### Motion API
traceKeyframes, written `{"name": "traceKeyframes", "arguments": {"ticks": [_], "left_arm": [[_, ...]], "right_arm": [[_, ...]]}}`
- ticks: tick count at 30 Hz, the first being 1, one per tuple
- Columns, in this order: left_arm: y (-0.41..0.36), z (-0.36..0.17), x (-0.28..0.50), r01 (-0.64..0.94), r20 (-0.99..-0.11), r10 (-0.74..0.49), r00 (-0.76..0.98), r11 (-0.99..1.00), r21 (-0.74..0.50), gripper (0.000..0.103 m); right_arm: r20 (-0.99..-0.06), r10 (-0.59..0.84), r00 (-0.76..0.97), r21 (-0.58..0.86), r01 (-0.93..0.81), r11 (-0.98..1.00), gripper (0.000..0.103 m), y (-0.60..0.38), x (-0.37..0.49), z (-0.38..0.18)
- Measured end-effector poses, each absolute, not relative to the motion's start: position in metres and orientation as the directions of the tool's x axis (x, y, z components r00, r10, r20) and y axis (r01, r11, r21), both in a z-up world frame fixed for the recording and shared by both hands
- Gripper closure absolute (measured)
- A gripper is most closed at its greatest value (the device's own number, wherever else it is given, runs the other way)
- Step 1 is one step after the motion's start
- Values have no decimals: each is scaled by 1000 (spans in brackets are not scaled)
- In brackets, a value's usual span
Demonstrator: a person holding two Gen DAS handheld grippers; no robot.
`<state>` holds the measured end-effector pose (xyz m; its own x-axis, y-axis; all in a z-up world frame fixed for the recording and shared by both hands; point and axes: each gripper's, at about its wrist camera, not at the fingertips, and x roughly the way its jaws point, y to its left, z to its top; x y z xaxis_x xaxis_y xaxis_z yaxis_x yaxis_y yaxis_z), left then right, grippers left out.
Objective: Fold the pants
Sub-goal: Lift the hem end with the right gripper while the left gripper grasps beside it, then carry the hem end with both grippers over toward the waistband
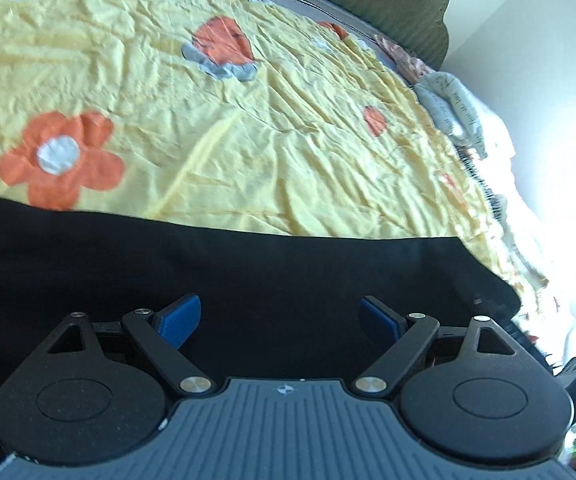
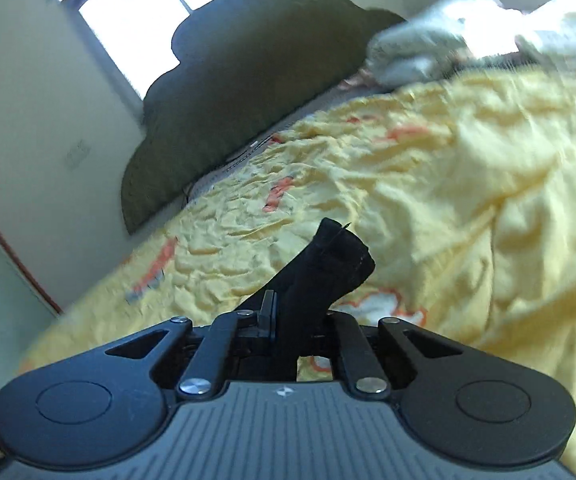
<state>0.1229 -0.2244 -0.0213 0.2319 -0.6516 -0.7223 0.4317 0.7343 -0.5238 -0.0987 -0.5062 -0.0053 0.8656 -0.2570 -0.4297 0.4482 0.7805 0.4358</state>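
Black pants (image 1: 247, 272) lie spread flat on a yellow flowered bedspread (image 1: 247, 120), filling the lower part of the left wrist view. My left gripper (image 1: 279, 318) hovers just over the pants, open, with its blue pads (image 1: 179, 320) wide apart and nothing between them. In the right wrist view my right gripper (image 2: 294, 312) is shut on a bunched corner of the black pants (image 2: 328, 264), which sticks up past the fingers above the bedspread (image 2: 448, 200).
A dark green headboard (image 2: 239, 92) stands at the back against a cream wall with a window (image 2: 135, 20). A pale pillow (image 1: 454, 108) and white bedding (image 2: 428, 48) lie at the far edge of the bed.
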Motion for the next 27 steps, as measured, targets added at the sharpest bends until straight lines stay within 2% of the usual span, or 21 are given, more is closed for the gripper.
{"name": "traceKeyframes", "arguments": {"ticks": [4, 8, 11, 13, 14, 16, 17, 19, 21, 22, 24, 27], "left_arm": [[-230, -32, 135, 317, -584, -808, 72, 574, -755, 13], [-238, -37, 141, 223, -450, -893, 3, 439, -870, 7], [-240, -39, 146, 206, -448, -894, 28, 444, -872, 7], [-234, -41, 150, 198, -465, -883, 64, 468, -862, 10], [-232, -43, 151, 191, -469, -880, 75, 474, -859, 14], [-225, -49, 156, 164, -485, -870, 89, 493, -854, 41], [-223, -53, 158, 151, -493, -866, 89, 501, -852, 48], [-216, -60, 162, 131, -503, -860, 83, 510, -850, 70], [-213, -64, 164, 126, -513, -854, 86, 520, -845, 83], [-211, -65, 164, 133, -513, -854, 86, 520, -844, 94], [-208, -62, 162, 167, -518, -849, 100, 528, -833, 98], [-207, -54, 155, 241, -529, -839, 127, 543, -804, 98]], "right_arm": [[-411, -281, 867, 98, 349, 932, 95, -448, -82, 18], [-383, -251, 889, -128, 218, 968, 95, -393, -77, 22], [-374, -202, 905, -231, 121, 965, 95, -362, -79, 19], [-374, -185, 909, -283, 78, 956, 95, -347, -78, 16], [-375, -180, 909, -311, 59, 949, 95, -341, -78, 13], [-371, -180, 911, -349, 43, 936, 95, -332, -79, 9], [-374, -182, 910, -354, 41, 934, 95, -331, -79, 8], [-377, -190, 906, -360, 46, 932, 95, -328, -80, 6], [-383, -191, 904, -360, 45, 932, 95, -329, -77, 5], [-400, -186, 897, -359, 33, 933, 92, -328, -75, 4], [-416, -189, 890, -382, 18, 924, 88, -327, -72, 3], [-404, -200, 893, -436, 4, 900, 68, -319, -71, 1]]}}
